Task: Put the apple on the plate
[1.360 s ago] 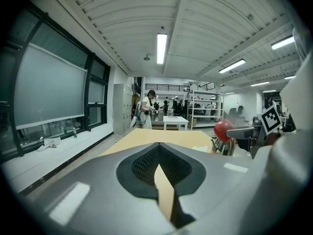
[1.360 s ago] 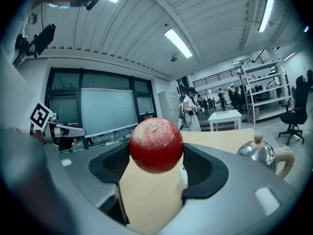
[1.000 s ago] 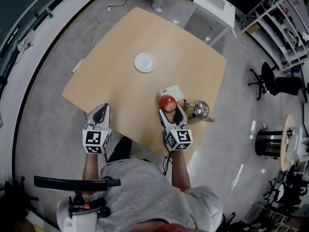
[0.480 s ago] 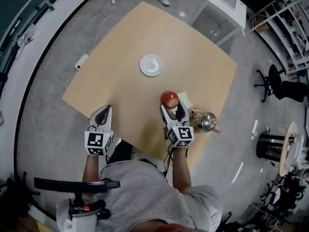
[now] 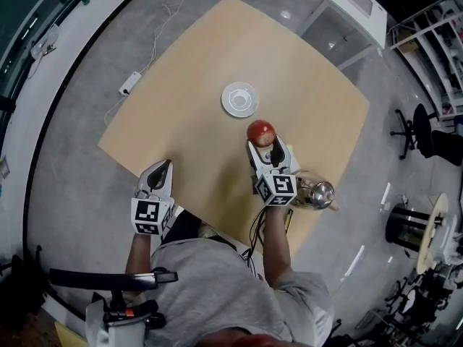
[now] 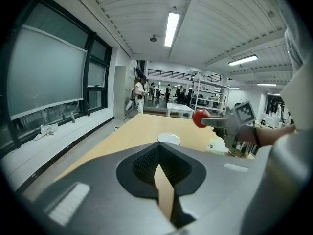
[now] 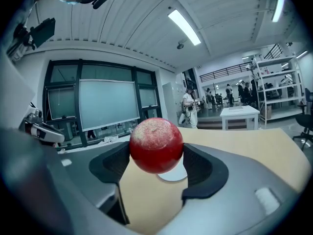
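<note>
A red apple [image 5: 261, 133] hangs above the wooden table [image 5: 188, 121], with my right gripper [image 5: 262, 140] shut on it. In the right gripper view the apple [image 7: 156, 145] fills the gap between both pads. The white plate [image 7: 172, 176] shows just beneath and beyond it. In the head view the plate [image 5: 239, 99] lies empty a short way past the apple, near the table's middle. My left gripper [image 5: 162, 167] hovers at the table's near edge with its jaws shut on nothing. From the left gripper view [image 6: 157, 153] I see the plate [image 6: 169, 139] ahead and the apple [image 6: 200, 118] at the right.
A shiny metal kettle [image 5: 318, 192] stands on the table just right of my right hand. A small white object [image 6: 215, 146] lies near it. A white cabinet [image 5: 353, 4] stands beyond the far corner and an office chair [image 5: 425, 137] at the right.
My right gripper has carried the apple away from me, towards the plate, leaving the kettle and white object behind. My left gripper has shifted only slightly at the near edge.
</note>
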Demonstrator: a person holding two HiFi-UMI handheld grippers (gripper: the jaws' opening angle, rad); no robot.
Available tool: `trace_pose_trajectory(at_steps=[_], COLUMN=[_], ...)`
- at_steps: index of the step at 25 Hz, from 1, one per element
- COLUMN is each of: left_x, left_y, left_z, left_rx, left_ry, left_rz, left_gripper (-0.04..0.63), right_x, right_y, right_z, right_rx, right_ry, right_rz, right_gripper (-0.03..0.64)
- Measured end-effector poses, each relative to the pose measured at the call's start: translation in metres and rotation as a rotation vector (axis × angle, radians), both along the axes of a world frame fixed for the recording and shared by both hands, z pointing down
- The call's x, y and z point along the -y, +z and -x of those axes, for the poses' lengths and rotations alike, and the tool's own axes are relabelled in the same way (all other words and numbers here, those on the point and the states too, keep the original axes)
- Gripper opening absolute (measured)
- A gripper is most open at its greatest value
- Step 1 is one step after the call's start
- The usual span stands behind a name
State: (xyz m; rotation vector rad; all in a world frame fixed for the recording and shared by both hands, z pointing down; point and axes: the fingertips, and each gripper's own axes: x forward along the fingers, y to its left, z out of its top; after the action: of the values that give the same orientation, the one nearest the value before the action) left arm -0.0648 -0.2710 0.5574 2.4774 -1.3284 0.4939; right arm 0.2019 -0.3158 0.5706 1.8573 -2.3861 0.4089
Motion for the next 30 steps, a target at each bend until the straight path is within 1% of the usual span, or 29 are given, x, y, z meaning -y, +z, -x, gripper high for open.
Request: trace_pose_trajectory(at_steps=[9,17,21,30], left_x=[0.011,0.022,0.024,0.027], left_y=[0.013,0.019,0.026,0.029], left_z=[0.012,0.018,0.017,0.018], left_rx=[0.012,0.010,0.016,0.024], left_ry=[-0.021,-0.043,-0.043,-0.062], left_rz=[0.040,0.062,0.080,0.106], left_gripper=[0.020,0.020,0.020,0.020], right_x=[0.058,0.091,0.106,0.130], right_y=[0.018,0.045,0.064,0.103], right_z=[0.006,0.011,0.010,0.009], right_rx=[-0.007,-0.010,-0.043,-0.062], right_ry=[-0.019,-0.022,-0.023,-0.029], right_rz=[0.010,0.039,0.068,0.152], right_gripper=[0.347,0.347,0.347,0.347])
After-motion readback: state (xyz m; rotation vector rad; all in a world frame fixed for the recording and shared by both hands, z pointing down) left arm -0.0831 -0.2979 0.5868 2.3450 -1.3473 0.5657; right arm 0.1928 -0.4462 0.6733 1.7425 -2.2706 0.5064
